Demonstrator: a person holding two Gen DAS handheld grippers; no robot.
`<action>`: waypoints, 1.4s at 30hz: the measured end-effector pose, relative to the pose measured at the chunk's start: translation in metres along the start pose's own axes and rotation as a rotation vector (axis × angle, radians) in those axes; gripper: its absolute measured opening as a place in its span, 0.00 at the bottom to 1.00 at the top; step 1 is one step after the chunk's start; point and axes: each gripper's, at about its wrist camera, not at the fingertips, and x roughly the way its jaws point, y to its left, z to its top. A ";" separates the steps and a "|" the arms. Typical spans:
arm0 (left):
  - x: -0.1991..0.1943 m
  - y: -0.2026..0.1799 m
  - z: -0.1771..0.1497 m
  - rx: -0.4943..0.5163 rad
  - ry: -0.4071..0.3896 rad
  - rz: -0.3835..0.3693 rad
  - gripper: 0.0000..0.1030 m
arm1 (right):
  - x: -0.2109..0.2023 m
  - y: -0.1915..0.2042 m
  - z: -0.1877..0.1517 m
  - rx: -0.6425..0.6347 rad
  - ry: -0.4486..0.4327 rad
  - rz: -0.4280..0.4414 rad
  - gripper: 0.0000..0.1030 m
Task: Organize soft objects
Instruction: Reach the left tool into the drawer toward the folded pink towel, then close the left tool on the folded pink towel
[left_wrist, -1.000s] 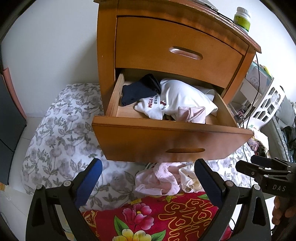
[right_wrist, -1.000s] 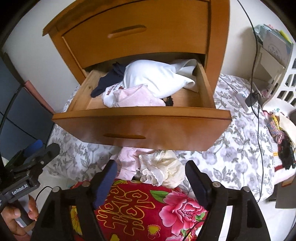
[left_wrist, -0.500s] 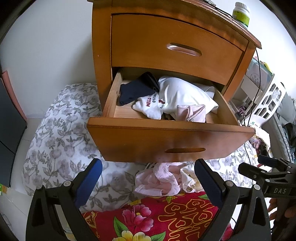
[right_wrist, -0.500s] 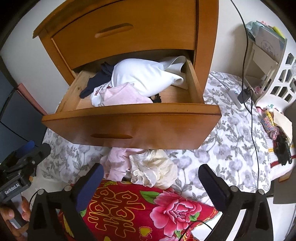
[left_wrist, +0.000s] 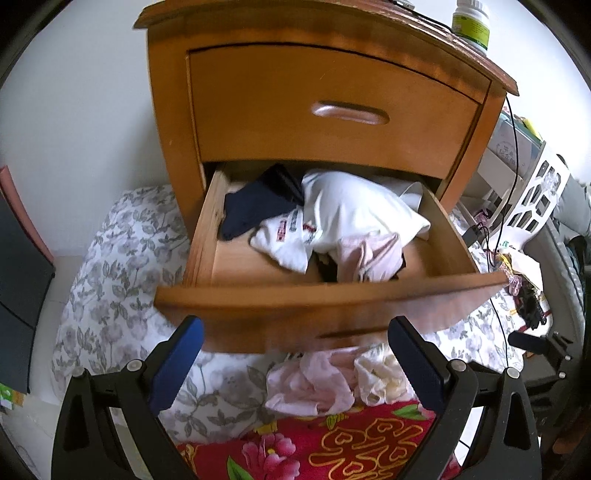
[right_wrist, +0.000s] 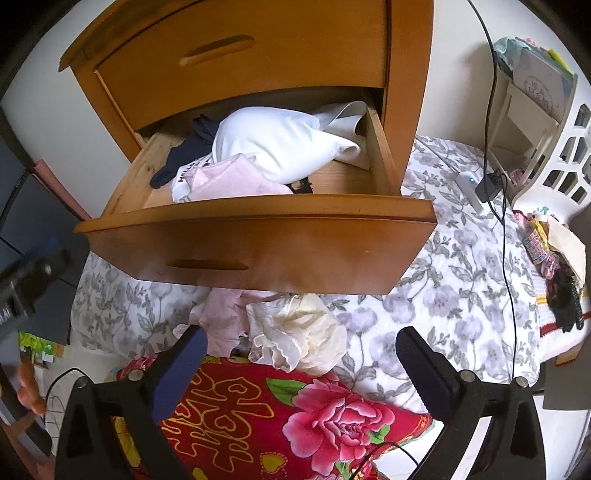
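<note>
Both grippers point steeply down toward the open lower drawer (left_wrist: 332, 306) of a wooden nightstand (left_wrist: 332, 122). The left gripper (left_wrist: 295, 354) has its jaws spread wide with nothing between them; its blue pads (left_wrist: 177, 362) frame the drawer front and the clothes below it. The right gripper (right_wrist: 301, 363) is likewise fully spread and empty, hanging over a red floral blanket (right_wrist: 280, 417).

In the drawer lie a white shirt (left_wrist: 351, 218), a navy garment (left_wrist: 255, 210) at its left and a pink one (left_wrist: 369, 254) at the front. On the grey flowered quilt (right_wrist: 443, 306) under the drawer, a pink cloth (right_wrist: 221, 317) and a cream ruffled cloth (right_wrist: 299, 336) sit bunched together, touching.

Only the left view shows the nightstand top with a green-labelled bottle (left_wrist: 471, 22), and the right gripper's black body at its right edge. Only the right view shows a charger (right_wrist: 489, 184) on the quilt, a white basket (right_wrist: 565, 158), and the left gripper, blurred, at its left edge with fingers of a hand (right_wrist: 31, 384) below it
</note>
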 end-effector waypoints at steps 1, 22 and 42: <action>0.001 -0.001 0.004 0.006 -0.002 0.003 0.97 | 0.001 -0.001 0.000 -0.002 -0.003 -0.002 1.00; 0.080 -0.039 0.068 0.095 0.155 -0.042 0.97 | 0.020 -0.022 0.003 0.010 -0.002 0.034 1.00; 0.155 -0.072 0.068 0.111 0.361 -0.117 0.93 | 0.032 -0.029 0.002 0.035 0.027 0.071 1.00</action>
